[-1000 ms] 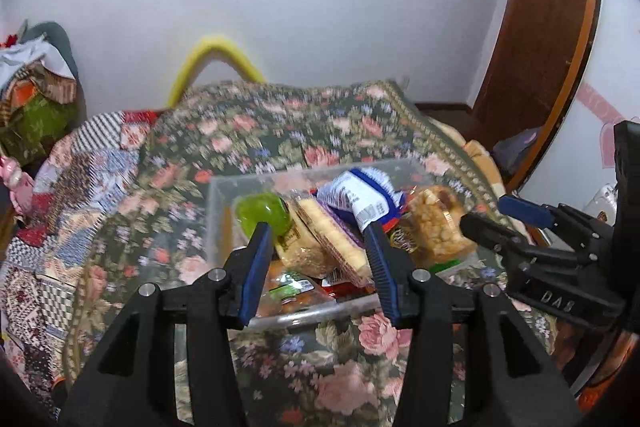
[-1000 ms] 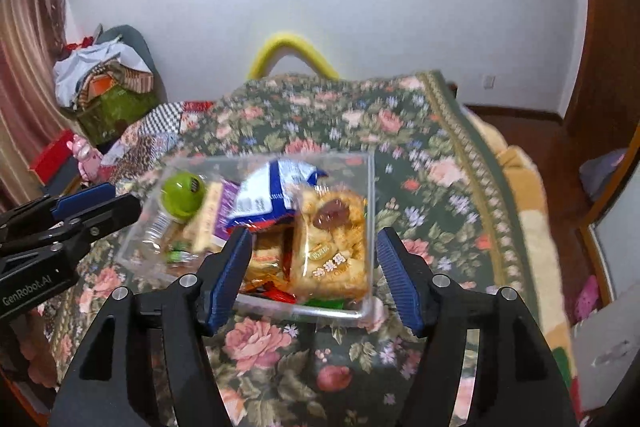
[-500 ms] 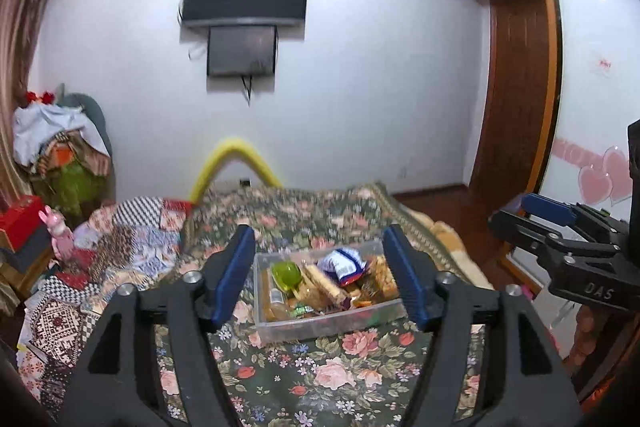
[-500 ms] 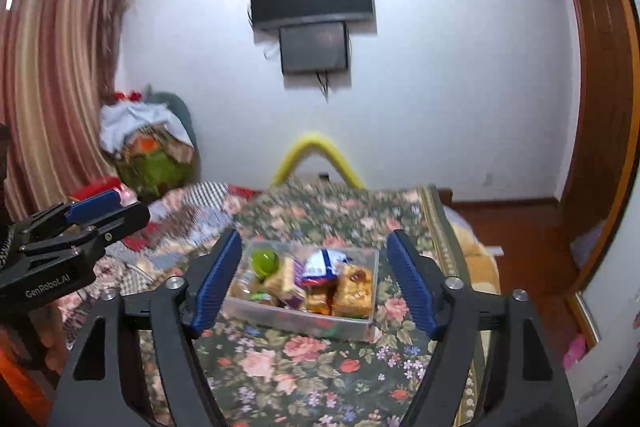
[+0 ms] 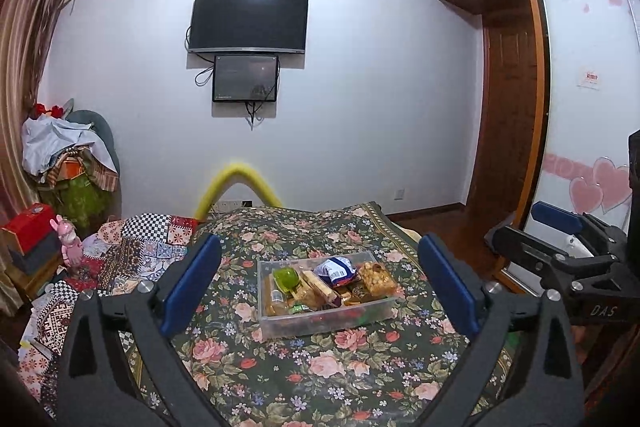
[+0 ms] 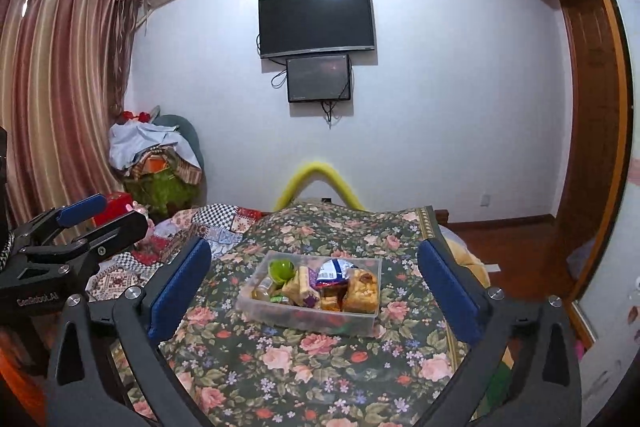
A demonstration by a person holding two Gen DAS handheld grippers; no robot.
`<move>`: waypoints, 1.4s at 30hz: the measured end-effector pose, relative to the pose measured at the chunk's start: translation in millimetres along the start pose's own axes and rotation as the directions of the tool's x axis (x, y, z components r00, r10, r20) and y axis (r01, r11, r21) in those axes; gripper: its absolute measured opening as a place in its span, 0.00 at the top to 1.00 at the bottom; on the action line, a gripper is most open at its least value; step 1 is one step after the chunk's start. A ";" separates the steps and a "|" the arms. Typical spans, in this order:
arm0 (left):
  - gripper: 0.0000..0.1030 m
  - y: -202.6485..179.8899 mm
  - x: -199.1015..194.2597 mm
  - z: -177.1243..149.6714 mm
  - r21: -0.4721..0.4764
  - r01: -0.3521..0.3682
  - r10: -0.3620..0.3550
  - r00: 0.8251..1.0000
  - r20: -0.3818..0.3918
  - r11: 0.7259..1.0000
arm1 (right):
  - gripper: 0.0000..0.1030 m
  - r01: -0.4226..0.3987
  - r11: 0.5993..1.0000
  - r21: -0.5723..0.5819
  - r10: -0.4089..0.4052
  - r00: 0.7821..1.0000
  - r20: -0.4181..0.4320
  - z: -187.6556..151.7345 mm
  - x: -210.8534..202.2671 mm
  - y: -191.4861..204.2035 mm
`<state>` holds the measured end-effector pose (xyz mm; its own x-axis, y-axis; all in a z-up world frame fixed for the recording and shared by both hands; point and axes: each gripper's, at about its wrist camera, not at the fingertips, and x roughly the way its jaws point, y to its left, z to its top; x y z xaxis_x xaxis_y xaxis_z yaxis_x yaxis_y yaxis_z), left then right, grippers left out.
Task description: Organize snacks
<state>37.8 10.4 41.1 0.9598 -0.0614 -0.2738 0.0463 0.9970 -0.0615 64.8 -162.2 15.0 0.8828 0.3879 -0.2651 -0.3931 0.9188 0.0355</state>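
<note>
A clear plastic box (image 5: 326, 319) (image 6: 304, 317) full of snacks sits on the floral bedspread (image 5: 320, 371) (image 6: 320, 367). In it are a green-capped bottle (image 5: 286, 279) (image 6: 280, 270), a blue and white bag (image 5: 336, 270) (image 6: 334, 271), a nut bar pack (image 5: 376, 279) (image 6: 362, 291) and several wrapped biscuits. My left gripper (image 5: 320, 281) is open and empty, held well back from the box. My right gripper (image 6: 314, 285) is open and empty, also well back. Each gripper shows at the edge of the other's view: the right one (image 5: 560, 247), the left one (image 6: 80, 227).
A patchwork quilt (image 5: 120, 259) lies left of the bedspread. A yellow curved tube (image 5: 236, 183) stands at the bed's far end. A TV (image 5: 248, 21) hangs on the far wall. A wardrobe (image 5: 512, 107) is at right, a clothes pile (image 5: 68, 155) and curtain (image 6: 60, 87) at left.
Both grippers have pulled far back and up from the box and opened wider. The box of snacks stays on the bed and now looks small.
</note>
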 end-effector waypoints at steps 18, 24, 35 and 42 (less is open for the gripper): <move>0.02 -2.5 -0.7 -11.7 0.002 -0.002 0.002 1.000 -0.029 1.000 | 0.00 -0.004 1.000 0.011 0.004 1.000 -0.023 -9.6 -5.1 0.0; 0.02 -2.5 1.1 -14.4 0.001 0.001 -0.001 0.999 -0.041 1.000 | 0.00 -0.006 1.000 0.013 0.006 1.000 -0.031 -11.3 -6.0 0.1; 0.00 -5.8 -0.7 -14.3 0.010 -0.006 0.007 1.000 -0.029 1.000 | 0.00 0.002 1.000 0.022 -0.002 1.000 -0.024 -9.9 -8.5 -1.9; 0.00 -6.5 -3.3 -14.4 0.007 0.004 -0.004 1.000 -0.026 1.000 | 0.00 0.012 1.000 0.022 -0.012 1.000 -0.016 -8.8 -11.9 -1.3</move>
<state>30.4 3.5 28.6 0.9520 -0.0667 -0.2988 0.0522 0.9970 -0.0564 52.6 -168.6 9.7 0.8831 0.3760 -0.2807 -0.3767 0.9248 0.0538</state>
